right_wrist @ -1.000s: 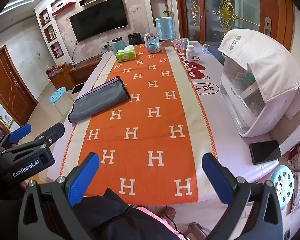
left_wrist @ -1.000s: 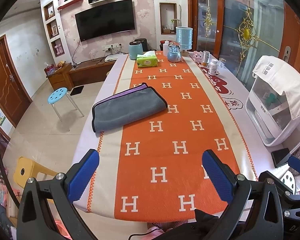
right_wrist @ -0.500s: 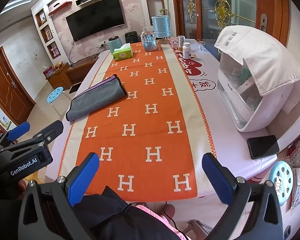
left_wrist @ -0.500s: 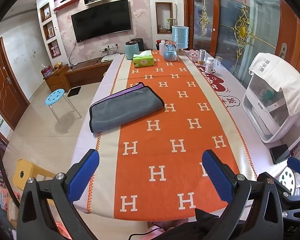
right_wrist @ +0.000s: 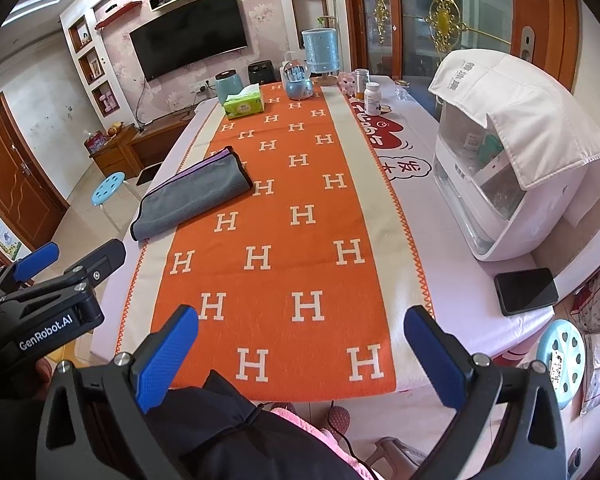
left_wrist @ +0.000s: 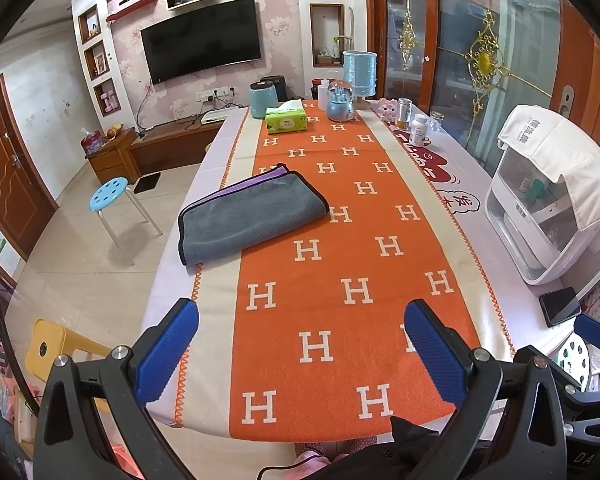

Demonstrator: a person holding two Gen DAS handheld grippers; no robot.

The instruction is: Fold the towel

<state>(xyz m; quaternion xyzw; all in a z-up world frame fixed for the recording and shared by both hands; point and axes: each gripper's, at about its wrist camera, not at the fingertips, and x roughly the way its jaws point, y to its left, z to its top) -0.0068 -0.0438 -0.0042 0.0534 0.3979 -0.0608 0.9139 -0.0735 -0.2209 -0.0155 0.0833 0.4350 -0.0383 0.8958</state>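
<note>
A grey plush towel with a purple underlayer and dark binding (left_wrist: 250, 216) lies folded flat on the long table (left_wrist: 466, 184), on its left side. Most of the towel sits on the orange table runner patterned with white H letters (left_wrist: 340, 264), and its near corner overhangs the runner's cream border.

The left gripper (left_wrist: 302, 344) hovers over the near end of the table with its blue-padded fingers (left_wrist: 166, 350) spread wide, nothing between them — well apart from the towel. The right gripper (right_wrist: 300, 350) is likewise wide open and empty, held just past the table's near edge, above the person's dark sleeve (right_wrist: 236, 432).

At the far end stand a green tissue box (left_wrist: 286, 120), a teal canister (left_wrist: 263, 98) and a light-blue snow globe (left_wrist: 340, 102). Along the right side sits a white countertop appliance draped with a white cloth (right_wrist: 516, 148), with a black smartphone (right_wrist: 526, 290) lying near it by the table's edge.
</note>
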